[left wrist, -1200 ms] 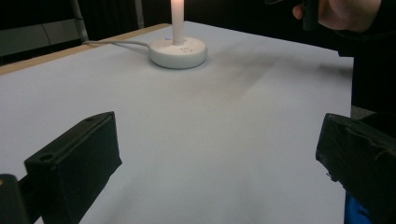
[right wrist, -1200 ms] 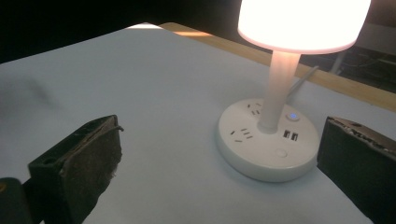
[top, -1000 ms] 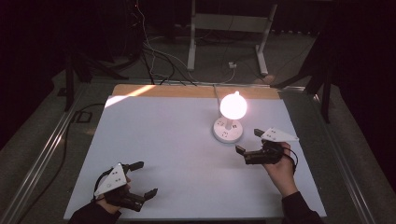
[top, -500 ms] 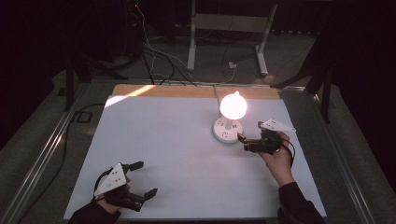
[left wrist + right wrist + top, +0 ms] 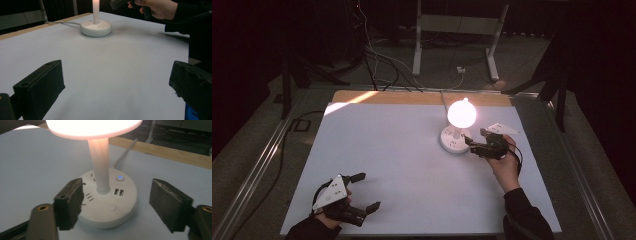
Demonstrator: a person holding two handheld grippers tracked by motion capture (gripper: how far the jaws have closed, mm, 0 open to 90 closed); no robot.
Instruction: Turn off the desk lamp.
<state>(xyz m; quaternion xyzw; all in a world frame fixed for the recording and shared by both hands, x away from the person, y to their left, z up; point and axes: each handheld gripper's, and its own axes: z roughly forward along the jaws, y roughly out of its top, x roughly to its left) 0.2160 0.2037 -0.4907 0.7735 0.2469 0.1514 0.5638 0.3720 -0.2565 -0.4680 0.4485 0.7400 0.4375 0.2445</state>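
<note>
One lit lamp (image 5: 100, 170), rigid, bottom-heavy; we'd grip its stem. Our right hand-held gripper (image 5: 117, 205) has been closing, jaws apart around the base (image 5: 110, 212).

A white lamp (image 5: 107, 202) with a blue-lit button (image 5: 120, 178) glows orange-pink on a white table (image 5: 377, 150).

- Lamp (image 5: 100, 170): glowing shade cut off by top edge in the right gripper view; the shade's glare washes out its detail in the high view.
- Right gripper (image 5: 120, 3): cropped at top edge in the left gripper view, jaws unreadable there.
- Lamp base (image 5: 453, 141): sockets too small in the high view.
</note>
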